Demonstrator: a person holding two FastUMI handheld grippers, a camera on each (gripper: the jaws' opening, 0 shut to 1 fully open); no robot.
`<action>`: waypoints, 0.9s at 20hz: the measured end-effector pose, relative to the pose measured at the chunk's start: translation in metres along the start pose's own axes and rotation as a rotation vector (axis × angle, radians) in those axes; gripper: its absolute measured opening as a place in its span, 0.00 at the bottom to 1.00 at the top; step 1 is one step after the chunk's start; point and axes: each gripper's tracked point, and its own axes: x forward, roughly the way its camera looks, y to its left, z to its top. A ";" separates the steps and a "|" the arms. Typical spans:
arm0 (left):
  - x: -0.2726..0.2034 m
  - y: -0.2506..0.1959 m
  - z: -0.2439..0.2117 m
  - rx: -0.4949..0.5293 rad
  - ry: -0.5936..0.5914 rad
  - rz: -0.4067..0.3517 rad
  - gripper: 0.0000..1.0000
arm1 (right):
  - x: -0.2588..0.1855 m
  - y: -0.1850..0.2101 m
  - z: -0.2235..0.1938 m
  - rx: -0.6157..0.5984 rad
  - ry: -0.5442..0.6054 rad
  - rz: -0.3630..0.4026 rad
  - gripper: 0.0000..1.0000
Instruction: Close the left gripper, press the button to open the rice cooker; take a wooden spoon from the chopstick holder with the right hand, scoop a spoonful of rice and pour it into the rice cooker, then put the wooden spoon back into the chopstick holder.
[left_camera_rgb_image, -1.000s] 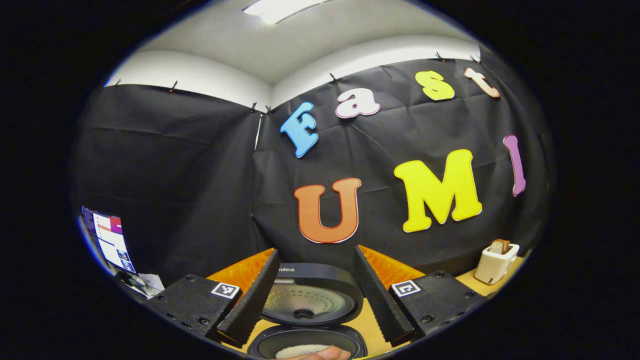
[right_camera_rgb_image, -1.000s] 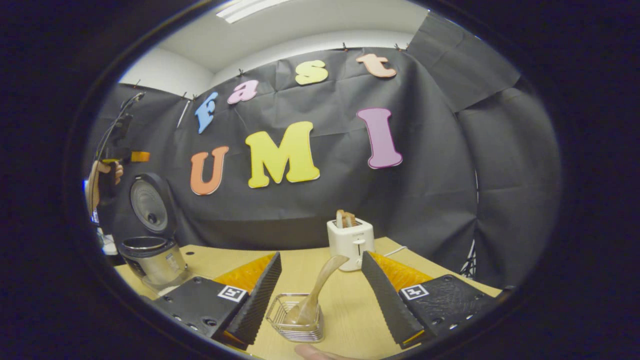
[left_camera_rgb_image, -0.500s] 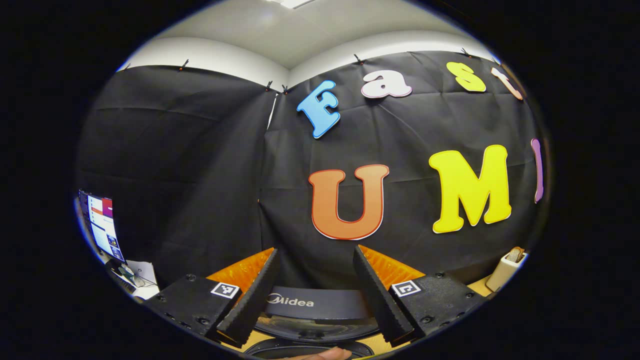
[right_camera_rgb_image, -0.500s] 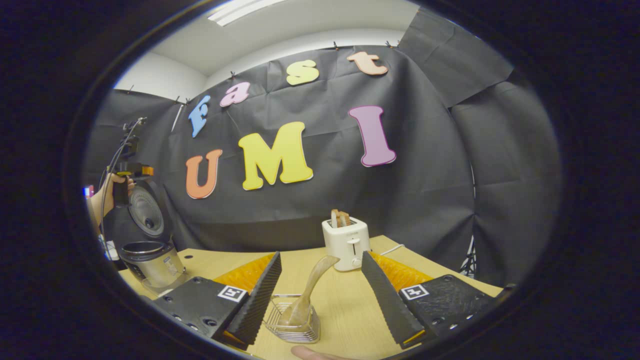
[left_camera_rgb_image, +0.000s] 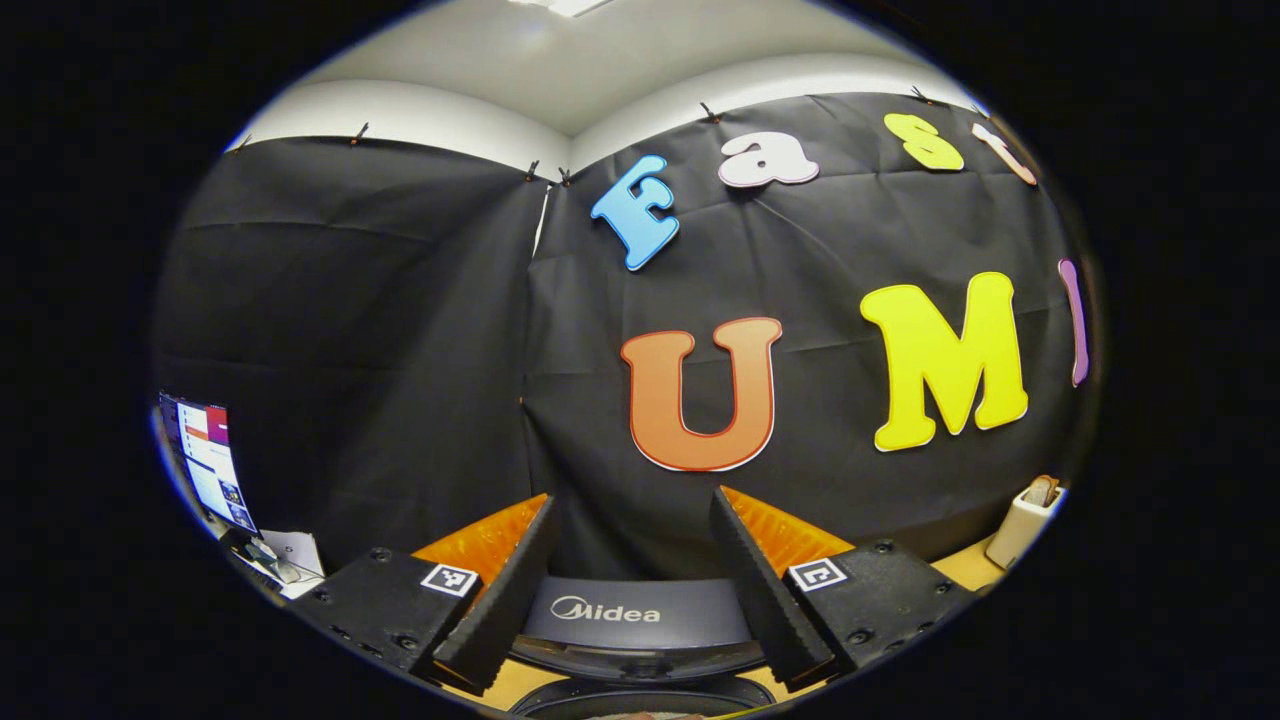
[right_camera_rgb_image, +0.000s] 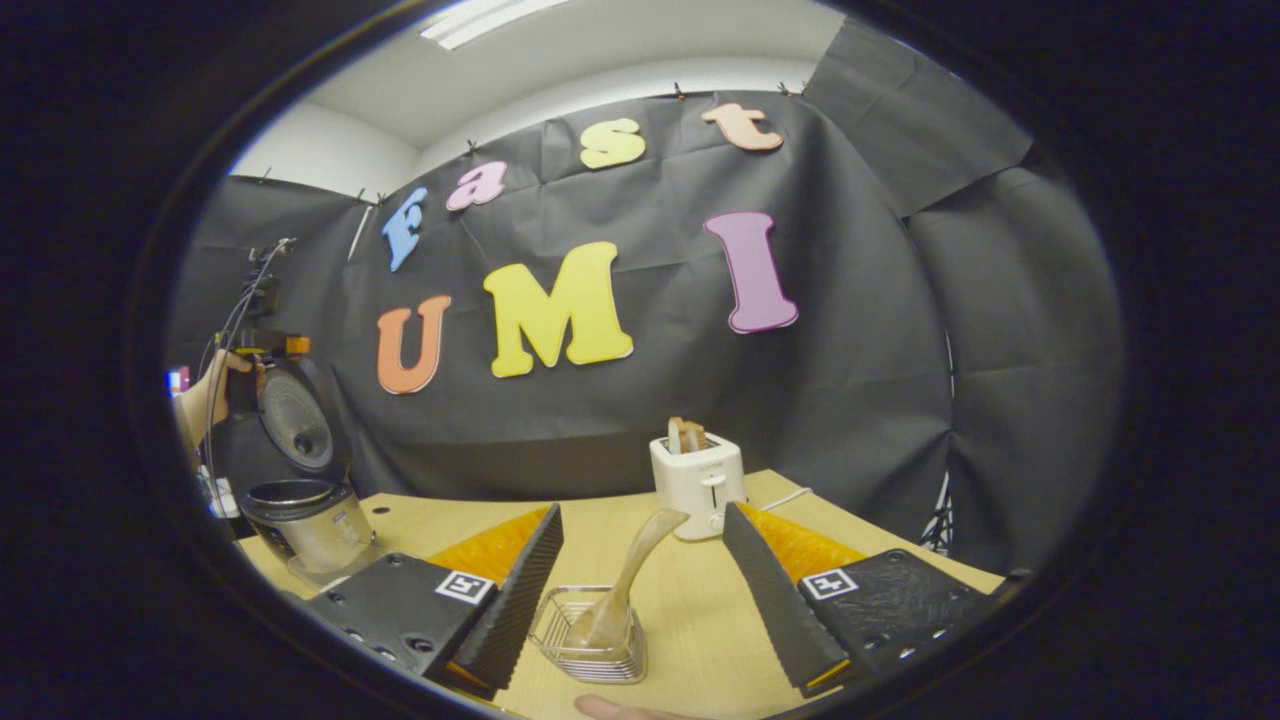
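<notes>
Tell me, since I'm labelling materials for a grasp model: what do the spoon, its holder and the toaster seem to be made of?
Wooden spoon: looks like pale wood with a smooth satin finish, showing soft grain-like tone.
Chopstick holder: apparently bare metal wire, bright and shiny, with see-through stacked rungs.
Toaster: white casing, matte to slightly glossy; plastic or painted metal, which one is unclear.
</notes>
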 end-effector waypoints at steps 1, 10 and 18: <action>-0.007 -0.002 -0.001 -0.001 0.003 -0.008 0.96 | -0.001 0.002 -0.001 0.012 0.005 0.004 0.92; -0.087 -0.005 -0.037 0.019 0.016 -0.069 0.94 | -0.008 0.024 -0.005 0.021 0.032 0.056 0.91; -0.146 -0.007 -0.102 0.005 0.099 -0.156 0.92 | -0.004 0.031 -0.020 0.056 0.079 0.062 0.96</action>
